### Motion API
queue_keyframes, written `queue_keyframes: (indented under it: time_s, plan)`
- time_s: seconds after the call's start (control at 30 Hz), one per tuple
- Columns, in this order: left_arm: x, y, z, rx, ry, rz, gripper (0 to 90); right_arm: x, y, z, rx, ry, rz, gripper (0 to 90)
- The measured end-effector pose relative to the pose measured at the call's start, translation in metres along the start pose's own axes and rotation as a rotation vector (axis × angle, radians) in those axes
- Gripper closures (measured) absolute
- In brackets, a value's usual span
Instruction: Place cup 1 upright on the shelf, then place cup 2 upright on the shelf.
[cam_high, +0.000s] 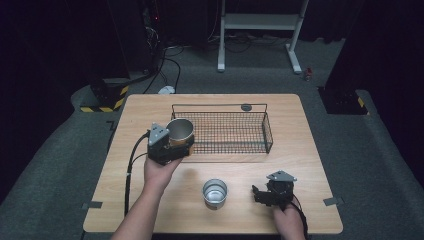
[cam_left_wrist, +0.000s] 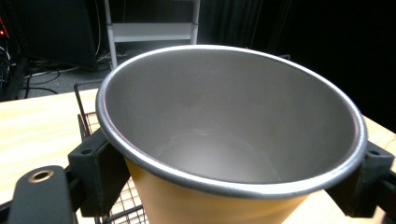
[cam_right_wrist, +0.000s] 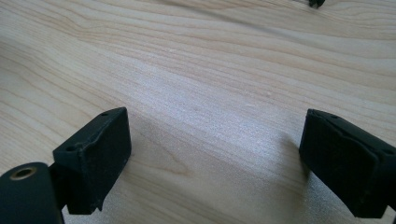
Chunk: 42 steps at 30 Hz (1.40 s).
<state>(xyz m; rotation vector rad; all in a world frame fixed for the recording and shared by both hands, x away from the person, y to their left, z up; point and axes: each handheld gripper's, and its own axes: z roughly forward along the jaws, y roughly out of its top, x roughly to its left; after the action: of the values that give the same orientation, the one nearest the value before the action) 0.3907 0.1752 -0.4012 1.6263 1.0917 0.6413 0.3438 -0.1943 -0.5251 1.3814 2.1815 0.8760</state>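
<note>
Orange cup (cam_left_wrist: 219, 140) btwn left gripper (cam_left_wrist: 224, 172) fingers (cam_left_wrist: 100, 172) — clamped.

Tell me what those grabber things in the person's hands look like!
Both are chunky and black. The left gripper and right gripper each carry a grey three-cornered plate on top, trail a black cable, and end in two blocky black jaws. The forearms are bare, no sleeves.

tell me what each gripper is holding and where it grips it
The left gripper holds an orange cup by its sides, one jaw on each side just under the metal rim. The right gripper is open over bare table, holding nothing.
</note>
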Motion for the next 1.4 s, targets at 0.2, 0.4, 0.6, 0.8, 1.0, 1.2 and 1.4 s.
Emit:
queue_keyframes:
  time_s: [0.2,0.4,0.6,0.8,1.0,1.2,1.4]
  plan:
    - [-0.002,0.006,0.008,0.011,0.000,0.028,14.4,0.000,0.000,0.000,0.001,0.002,0.000,9.2]
    - [0.002,0.008,0.013,0.006,-0.003,0.006,14.4,0.000,0.000,0.000,0.001,0.002,0.000,9.1]
    - [0.003,0.009,0.021,0.018,0.012,0.006,14.4,0.000,0.001,0.001,0.000,0.003,-0.002,9.2]
    - [-0.001,0.012,0.029,0.025,0.006,0.012,14.4,0.000,0.001,0.001,0.000,0.003,-0.002,9.1]
    - [-0.003,0.017,0.041,0.029,-0.002,0.004,14.4,0.000,0.000,0.001,0.001,0.002,-0.001,9.2]
    - [-0.005,0.022,0.050,0.026,-0.008,0.006,14.4,0.000,0.001,0.001,0.000,0.005,-0.003,9.2]
    - [-0.002,0.023,0.063,0.050,-0.002,0.029,14.4,0.000,0.001,0.001,-0.002,0.007,-0.006,9.1]
